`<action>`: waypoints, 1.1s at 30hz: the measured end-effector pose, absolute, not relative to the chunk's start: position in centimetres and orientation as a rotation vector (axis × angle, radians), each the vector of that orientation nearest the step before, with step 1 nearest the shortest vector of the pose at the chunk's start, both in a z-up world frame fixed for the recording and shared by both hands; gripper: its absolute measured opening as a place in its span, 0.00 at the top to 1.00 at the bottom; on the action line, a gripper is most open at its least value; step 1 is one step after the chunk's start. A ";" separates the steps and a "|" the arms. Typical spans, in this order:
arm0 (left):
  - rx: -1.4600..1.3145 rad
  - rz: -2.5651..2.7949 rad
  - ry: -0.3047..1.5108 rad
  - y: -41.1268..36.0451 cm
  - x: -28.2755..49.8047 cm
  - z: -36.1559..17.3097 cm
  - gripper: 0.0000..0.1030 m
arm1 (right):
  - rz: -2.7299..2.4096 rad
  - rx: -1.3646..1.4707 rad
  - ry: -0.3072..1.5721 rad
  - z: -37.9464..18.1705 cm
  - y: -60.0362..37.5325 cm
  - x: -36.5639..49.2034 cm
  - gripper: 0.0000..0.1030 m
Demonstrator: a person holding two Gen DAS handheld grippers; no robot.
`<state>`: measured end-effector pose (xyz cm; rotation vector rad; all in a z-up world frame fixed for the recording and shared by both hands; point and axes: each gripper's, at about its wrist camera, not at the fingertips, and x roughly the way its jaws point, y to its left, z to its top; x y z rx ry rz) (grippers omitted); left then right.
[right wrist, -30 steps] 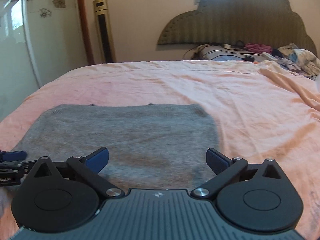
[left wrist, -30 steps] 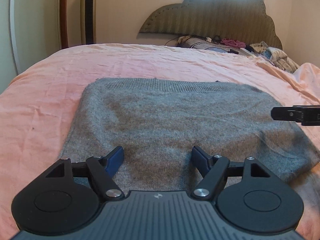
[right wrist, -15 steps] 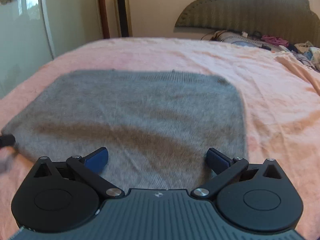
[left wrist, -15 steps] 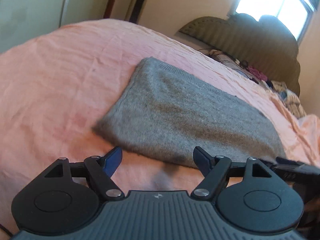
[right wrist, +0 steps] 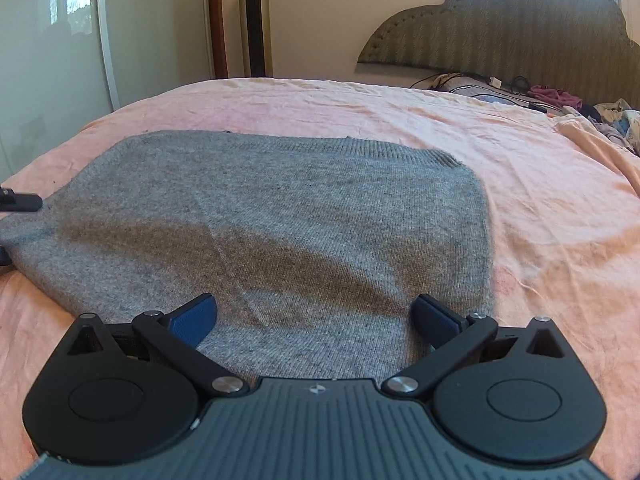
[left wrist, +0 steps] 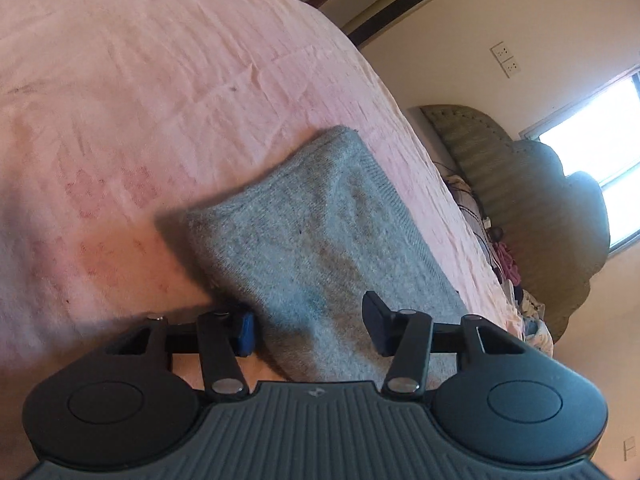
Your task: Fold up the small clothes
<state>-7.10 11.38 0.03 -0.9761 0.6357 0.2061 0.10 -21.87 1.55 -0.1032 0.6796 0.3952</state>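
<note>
A grey knit garment (right wrist: 272, 224) lies folded flat on the pink bed sheet (right wrist: 540, 208). My right gripper (right wrist: 314, 318) is open, its blue pads wide apart over the garment's near edge. In the left wrist view the garment (left wrist: 320, 240) shows rolled sideways. My left gripper (left wrist: 308, 326) is open and straddles the garment's left end; one pad sits under the edge, the other above the cloth. The tip of the left gripper (right wrist: 20, 202) shows at the left edge of the right wrist view.
A padded headboard (right wrist: 520, 28) stands at the far end of the bed, with a pile of clothes and cables (right wrist: 552, 98) below it. A tower fan (right wrist: 256, 20) and a glass door (right wrist: 52, 40) stand at the far left.
My left gripper has swung to the garment's left end, rolled sideways and closed in on its edge. My right gripper has lowered and moved closer to the near edge.
</note>
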 end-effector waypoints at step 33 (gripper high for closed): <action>0.121 -0.429 0.574 -14.6 -4.1 2.9 0.97 | 0.628 0.766 0.828 1.3 -33.2 5.1 0.00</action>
